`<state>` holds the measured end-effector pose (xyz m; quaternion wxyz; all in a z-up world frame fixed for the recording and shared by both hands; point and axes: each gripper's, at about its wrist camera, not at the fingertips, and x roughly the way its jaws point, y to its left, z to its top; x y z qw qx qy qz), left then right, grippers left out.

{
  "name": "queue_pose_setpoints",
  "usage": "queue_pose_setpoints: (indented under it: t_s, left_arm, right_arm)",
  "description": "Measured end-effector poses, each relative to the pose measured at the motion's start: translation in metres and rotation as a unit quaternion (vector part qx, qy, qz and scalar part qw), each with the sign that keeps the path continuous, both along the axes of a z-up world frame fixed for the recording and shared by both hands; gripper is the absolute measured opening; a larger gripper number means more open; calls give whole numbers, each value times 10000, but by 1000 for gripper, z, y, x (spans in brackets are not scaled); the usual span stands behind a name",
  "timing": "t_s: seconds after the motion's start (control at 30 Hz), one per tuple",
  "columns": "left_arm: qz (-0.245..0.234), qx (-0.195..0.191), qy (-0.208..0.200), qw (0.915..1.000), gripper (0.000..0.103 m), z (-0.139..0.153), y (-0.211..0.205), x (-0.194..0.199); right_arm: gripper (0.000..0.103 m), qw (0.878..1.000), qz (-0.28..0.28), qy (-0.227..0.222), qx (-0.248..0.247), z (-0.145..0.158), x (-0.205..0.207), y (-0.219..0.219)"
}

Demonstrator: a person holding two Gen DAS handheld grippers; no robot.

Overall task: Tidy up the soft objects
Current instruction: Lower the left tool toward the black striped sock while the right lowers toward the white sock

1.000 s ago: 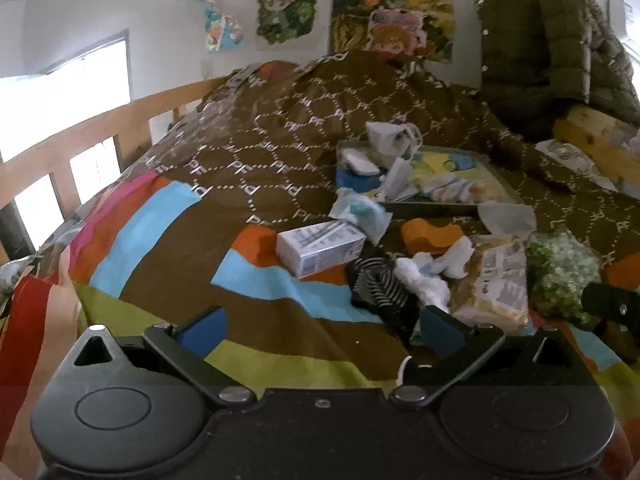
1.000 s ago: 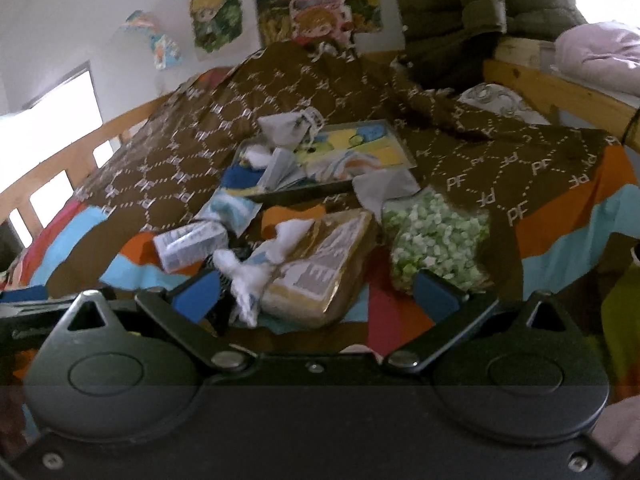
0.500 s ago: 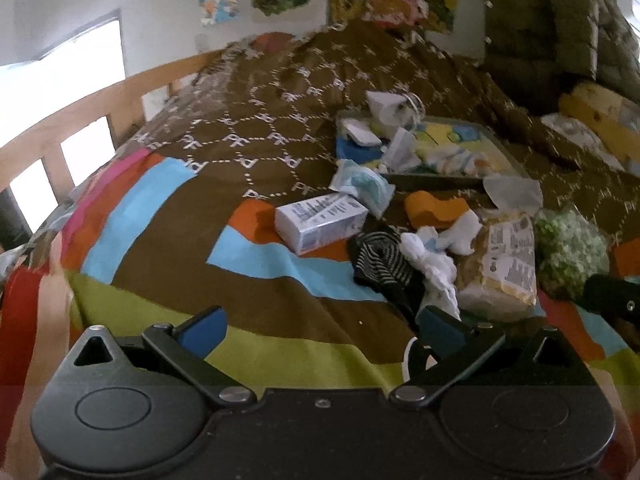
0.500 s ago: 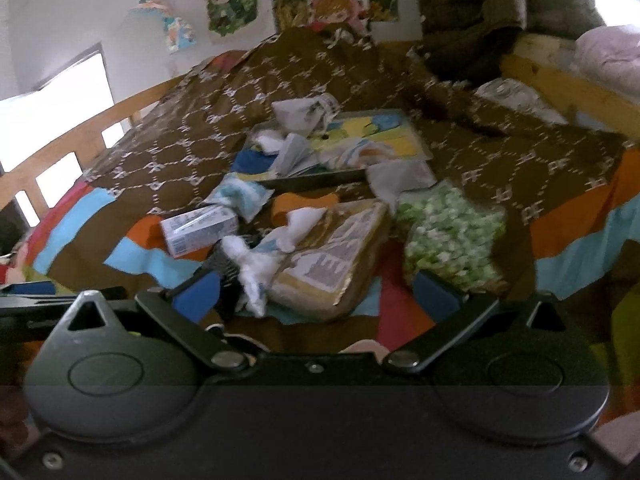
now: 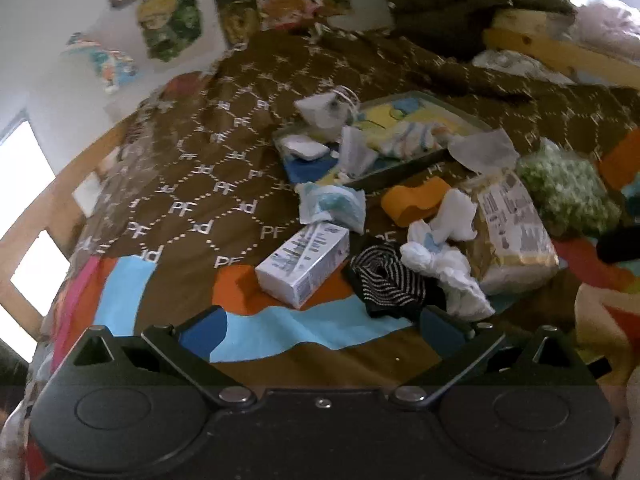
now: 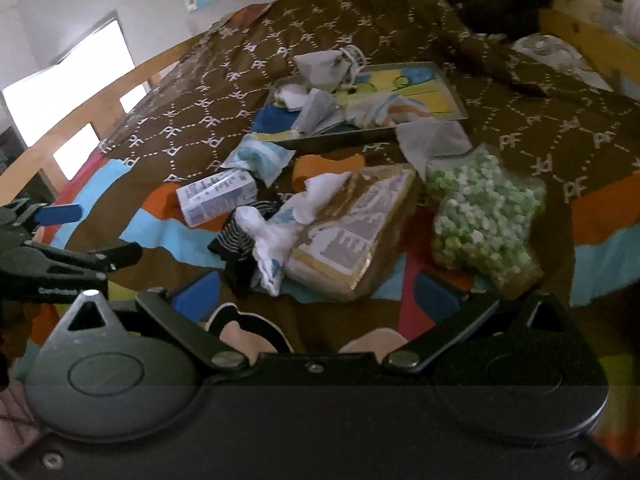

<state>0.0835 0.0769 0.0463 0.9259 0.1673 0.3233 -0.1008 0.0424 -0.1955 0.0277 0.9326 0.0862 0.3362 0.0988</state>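
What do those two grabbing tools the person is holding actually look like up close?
Each is a matte black plastic tool. The left tool and the right tool each have a wide body with two round discs, triangular cutouts, silver pivot screws, and slim black linkage arms ending in blue fingertips. No cables show.

Bed under brown "PF" quilt with coloured patches. Ahead of the left tongs lay a white carton, striped sock and white cloth, touching. Beyond: orange piece, tan packet, green-pellet bag, tray farthest.
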Motion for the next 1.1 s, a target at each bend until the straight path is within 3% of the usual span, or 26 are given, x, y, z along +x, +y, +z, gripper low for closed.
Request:
queue_pose_setpoints:
  t_s: [0.1, 0.27, 0.4, 0.47, 0.63, 0.93, 1.03, 1.1]
  left_arm:
    - [-20, -118, 112, 9999, 102, -10, 9, 14]
    - [-103, -293, 178, 9994, 102, -17, 14, 29]
    - [-432, -416, 229, 9979, 102, -21, 11, 41]
    - [-460, -521, 372, 9969, 102, -27, 10, 51]
    - [-593, -974, 771, 9905, 101, -43, 13, 72]
    - [-1057, -1024, 1288, 9807, 101, -64, 7, 96]
    - [-999, -1124, 1432, 9782, 98, -70, 7, 106]
    - [-965, -1176, 1441, 9778, 98, -72, 9, 109]
  right_arm:
    - [103, 9998, 193, 70, 2, 1, 18, 0]
    - [103, 9972, 457, 17, -595, -3, 48, 8]
    - [103, 9975, 524, 292, -381, -17, 67, 4]
    - [102, 9954, 715, 254, -579, -22, 74, 10]
    - [102, 9785, 1428, -145, -1482, -32, 82, 44]
    - [102, 9589, 1950, -376, -2025, -43, 104, 73]
    - [93, 9536, 2062, -374, -2163, -49, 110, 79]
    - [80, 9496, 2124, -392, -2272, -52, 115, 84]
